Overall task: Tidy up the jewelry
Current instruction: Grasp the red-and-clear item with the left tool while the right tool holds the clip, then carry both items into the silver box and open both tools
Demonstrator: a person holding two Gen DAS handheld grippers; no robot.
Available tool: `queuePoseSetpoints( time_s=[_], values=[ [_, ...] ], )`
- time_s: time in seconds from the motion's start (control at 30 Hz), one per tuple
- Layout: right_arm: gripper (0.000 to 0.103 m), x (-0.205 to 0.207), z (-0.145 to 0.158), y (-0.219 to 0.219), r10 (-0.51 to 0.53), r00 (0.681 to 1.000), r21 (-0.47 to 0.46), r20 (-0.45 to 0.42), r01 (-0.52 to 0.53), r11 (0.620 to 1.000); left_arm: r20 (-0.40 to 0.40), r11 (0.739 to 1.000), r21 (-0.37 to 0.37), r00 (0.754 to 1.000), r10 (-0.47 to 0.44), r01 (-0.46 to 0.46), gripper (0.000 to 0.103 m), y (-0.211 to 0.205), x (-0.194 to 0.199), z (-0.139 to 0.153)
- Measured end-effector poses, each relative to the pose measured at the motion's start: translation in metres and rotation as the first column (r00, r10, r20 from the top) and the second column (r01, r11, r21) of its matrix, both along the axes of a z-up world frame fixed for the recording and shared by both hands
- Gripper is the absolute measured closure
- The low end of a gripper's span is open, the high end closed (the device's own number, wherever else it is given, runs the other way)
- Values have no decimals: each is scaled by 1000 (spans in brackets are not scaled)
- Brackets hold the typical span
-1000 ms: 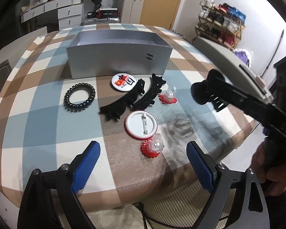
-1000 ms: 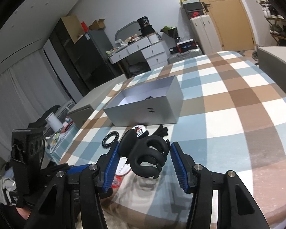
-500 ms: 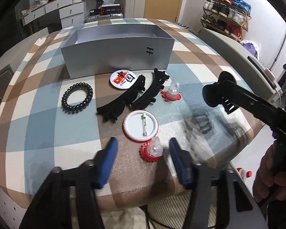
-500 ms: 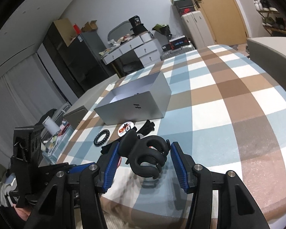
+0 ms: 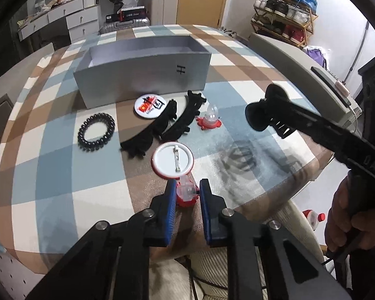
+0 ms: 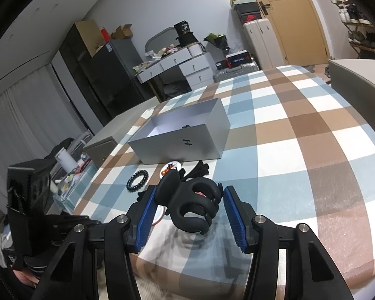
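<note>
Plaid tablecloth (image 5: 62, 175) (cluttered bedroom behind).

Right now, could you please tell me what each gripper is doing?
Left gripper: fingers have just been closing, now pinching the red-and-clear charm.
Right gripper: closed on the black claw clip.

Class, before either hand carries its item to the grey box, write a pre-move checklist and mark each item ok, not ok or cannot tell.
1. Left tongs have just been closing; blue pads now press both sides of the red-and-clear ornament: ok.
2. Ornament lifted off the checked tablecloth: cannot tell.
3. Right tongs grip the black claw clip: ok.
4. Grey box open at the top: ok.
5. Room inside the box; one small dark item shows in it from the right wrist view: ok.
6. White pin badge clear of the left tongs; it lies just beyond the ornament: cannot tell.
</note>
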State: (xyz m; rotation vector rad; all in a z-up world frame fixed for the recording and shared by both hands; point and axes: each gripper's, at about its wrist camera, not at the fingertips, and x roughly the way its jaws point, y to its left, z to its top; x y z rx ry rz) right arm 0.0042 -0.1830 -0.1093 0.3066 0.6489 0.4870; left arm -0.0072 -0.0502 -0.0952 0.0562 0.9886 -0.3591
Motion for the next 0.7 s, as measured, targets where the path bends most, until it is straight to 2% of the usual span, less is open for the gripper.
queuePoseSetpoints(
  time_s=[0.17,0.3,0.47,0.7],
  values=[
    [50,3,-1,0,4,1000,16,-16,-3,1000,35,999,-30,999,12,-11,90,8,1,13],
    [50,5,7,5,22,1000,1,8,-22,1000,75,999,-40,997,30,-27,90,16,7,24],
    [50,14,23,21,57,997,-56,46,-55,997,137,997,-56,988,64,-57,90,30,23,40],
    [50,38,51,48,88,991,-160,103,-71,985,174,993,-78,979,105,-92,90,45,53,51]
  ],
)
